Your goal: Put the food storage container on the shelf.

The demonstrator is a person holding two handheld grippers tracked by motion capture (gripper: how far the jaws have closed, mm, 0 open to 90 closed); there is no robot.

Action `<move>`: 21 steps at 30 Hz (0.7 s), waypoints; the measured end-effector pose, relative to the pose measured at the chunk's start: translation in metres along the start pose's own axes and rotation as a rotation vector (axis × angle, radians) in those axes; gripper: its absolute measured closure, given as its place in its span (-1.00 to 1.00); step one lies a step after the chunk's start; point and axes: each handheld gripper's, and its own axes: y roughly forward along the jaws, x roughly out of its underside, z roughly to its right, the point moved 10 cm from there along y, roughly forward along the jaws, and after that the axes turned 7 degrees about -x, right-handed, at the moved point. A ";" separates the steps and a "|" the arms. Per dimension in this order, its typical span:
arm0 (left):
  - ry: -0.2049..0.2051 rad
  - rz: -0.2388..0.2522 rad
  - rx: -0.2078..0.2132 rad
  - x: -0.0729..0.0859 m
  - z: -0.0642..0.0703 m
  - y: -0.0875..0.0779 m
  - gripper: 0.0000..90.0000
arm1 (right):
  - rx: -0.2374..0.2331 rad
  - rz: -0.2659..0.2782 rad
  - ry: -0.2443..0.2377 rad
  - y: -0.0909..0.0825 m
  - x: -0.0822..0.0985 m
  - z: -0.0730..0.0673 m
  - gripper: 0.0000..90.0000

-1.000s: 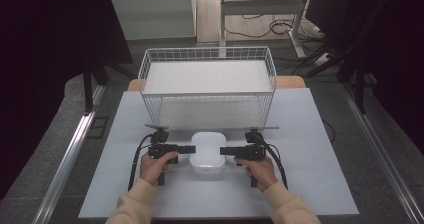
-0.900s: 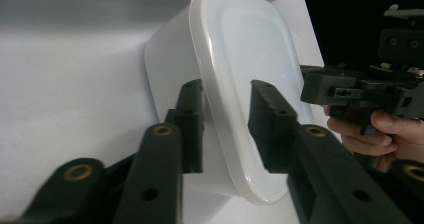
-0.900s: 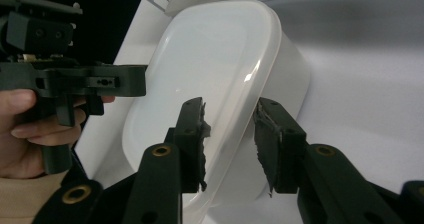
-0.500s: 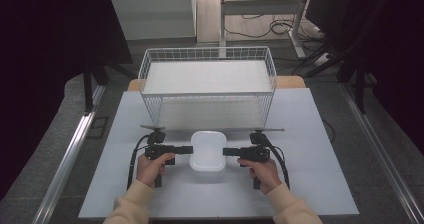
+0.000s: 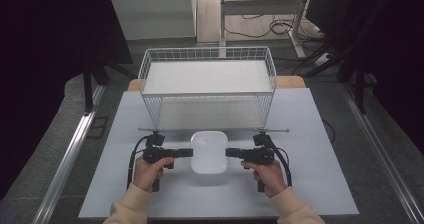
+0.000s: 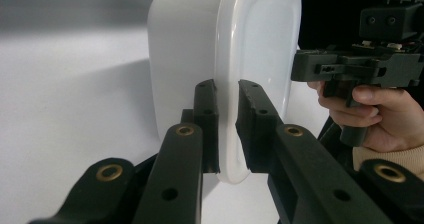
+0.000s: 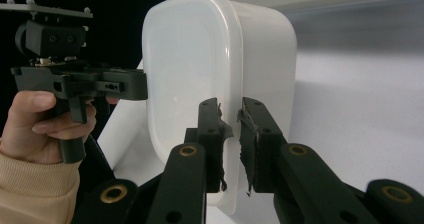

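High view: the pale grey rectangular table top [image 5: 320,184] is carrying, at its far side, a white wire-mesh basket [image 5: 207,81] with a white floor panel. Just in front of the basket, a white rounded-rectangular plastic container with a fitted lid [image 5: 209,151] is being held between two black hand-held tools. Compared with a second ago, the container is sitting farther from the person and closer to the basket's front wall, and both hands have advanced with it; judged from this, the container is probably being carried toward the basket, with lifting over the wire rim likely to come next.

The left gripper [image 5: 186,152] is meeting the container's left edge, the right gripper [image 5: 231,152] its right edge. In the left gripper view, the left gripper [image 6: 228,129] is clenching the protruding lid rim of the container [image 6: 200,49], jaws pressed on either side of it. In the right gripper view, the right gripper [image 7: 231,144] is likewise pinching the rim of the container [image 7: 200,59], its pads looking frayed. Each gripper is being steadied by a hand in a beige sleeve [image 5: 295,211].
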 end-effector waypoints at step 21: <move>0.190 0.142 -0.013 -0.055 0.070 -0.063 0.78 | -0.021 0.086 -0.231 -0.044 -0.057 -0.079 0.77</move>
